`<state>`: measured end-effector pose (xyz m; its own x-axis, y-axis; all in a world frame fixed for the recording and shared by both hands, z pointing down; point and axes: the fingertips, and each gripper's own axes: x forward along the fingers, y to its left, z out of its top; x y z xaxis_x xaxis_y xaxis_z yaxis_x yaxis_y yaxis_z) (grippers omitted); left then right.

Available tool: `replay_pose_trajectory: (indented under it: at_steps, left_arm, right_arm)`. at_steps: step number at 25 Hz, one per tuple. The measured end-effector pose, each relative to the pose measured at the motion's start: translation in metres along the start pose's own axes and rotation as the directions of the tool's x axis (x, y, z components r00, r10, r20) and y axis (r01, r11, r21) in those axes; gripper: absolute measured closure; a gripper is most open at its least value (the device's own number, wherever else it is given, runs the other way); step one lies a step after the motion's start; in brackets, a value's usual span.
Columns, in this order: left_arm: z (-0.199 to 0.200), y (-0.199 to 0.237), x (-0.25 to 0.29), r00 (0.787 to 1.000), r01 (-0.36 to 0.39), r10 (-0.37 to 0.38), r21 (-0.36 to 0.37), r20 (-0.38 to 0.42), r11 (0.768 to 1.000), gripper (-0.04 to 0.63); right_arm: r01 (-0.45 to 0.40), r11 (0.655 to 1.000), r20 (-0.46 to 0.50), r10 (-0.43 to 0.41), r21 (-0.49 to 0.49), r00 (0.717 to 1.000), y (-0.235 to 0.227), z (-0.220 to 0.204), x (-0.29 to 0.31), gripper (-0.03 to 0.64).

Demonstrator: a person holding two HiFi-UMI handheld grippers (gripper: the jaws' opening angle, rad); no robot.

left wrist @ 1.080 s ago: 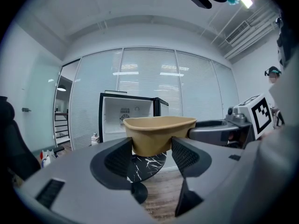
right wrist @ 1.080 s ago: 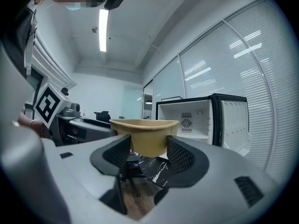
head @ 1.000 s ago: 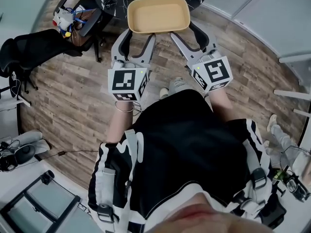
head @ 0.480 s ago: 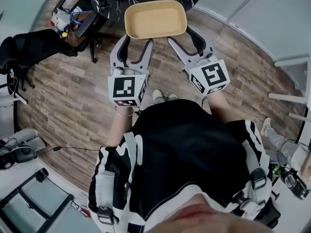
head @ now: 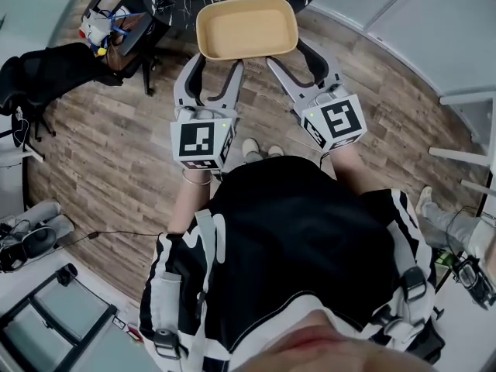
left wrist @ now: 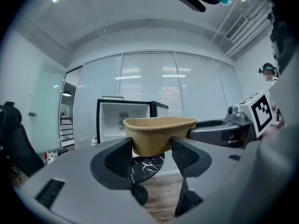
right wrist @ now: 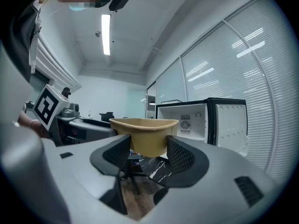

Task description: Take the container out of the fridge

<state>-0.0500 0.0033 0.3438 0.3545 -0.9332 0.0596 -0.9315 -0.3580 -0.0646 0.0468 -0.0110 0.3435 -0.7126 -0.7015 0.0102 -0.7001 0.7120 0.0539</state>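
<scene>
The container (head: 246, 25) is clear of the fridge (left wrist: 112, 118), so as I judge it the step in hand is carrying it away and finding somewhere to set it down. Both tools share the load. My left hand-held gripper (head: 215, 67) pinches the near wall toward its left end, and my right hand-held gripper (head: 294, 62) pinches the same wall toward its right end. In each gripper view the tan wall sits between the ribbed pads with the rim just above them.

To do this well I want both grips at the same height and moving as one. If one side leads, the thin wall will probably twist or buckle. I would squeeze only enough to stop a slip, since the material looks like pressed paper pulp and may crease. The tray should stay level, and I would lower it flat onto the dark marbled bench (left wrist: 148, 164) that shows below it at the top of the head view.

The container sits at the upper centre of the head view, held out in front of me above the wooden floor (head: 116, 153). It is a shallow, tan, rounded-rectangle tray with a rolled rim and an open top. Its inside looks bare. The fridge stands behind it, door open, its white interior showing.
</scene>
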Motion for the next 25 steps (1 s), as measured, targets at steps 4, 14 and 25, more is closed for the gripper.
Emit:
replay_pose_trajectory:
  at_steps: [4,14,25]
  left_arm:
    - [-0.001,0.001,0.003,1.0,-0.001,0.001,-0.001,0.002,1.0,0.328]
    - [-0.005,0.001,0.007,1.0,0.002,-0.002,-0.004,-0.002,1.0,0.328]
    - [-0.008,0.006,0.017,1.0,0.005,-0.005,-0.007,-0.003,1.0,0.328]
  right_arm:
    - [0.005,1.0,-0.002,-0.005,-0.006,1.0,-0.002,-0.001,0.002,0.365]
    - [0.015,1.0,-0.006,-0.015,0.003,1.0,-0.005,-0.005,0.003,0.365]
    - [0.019,1.0,-0.01,-0.019,0.009,1.0,-0.012,-0.009,0.012,0.365]
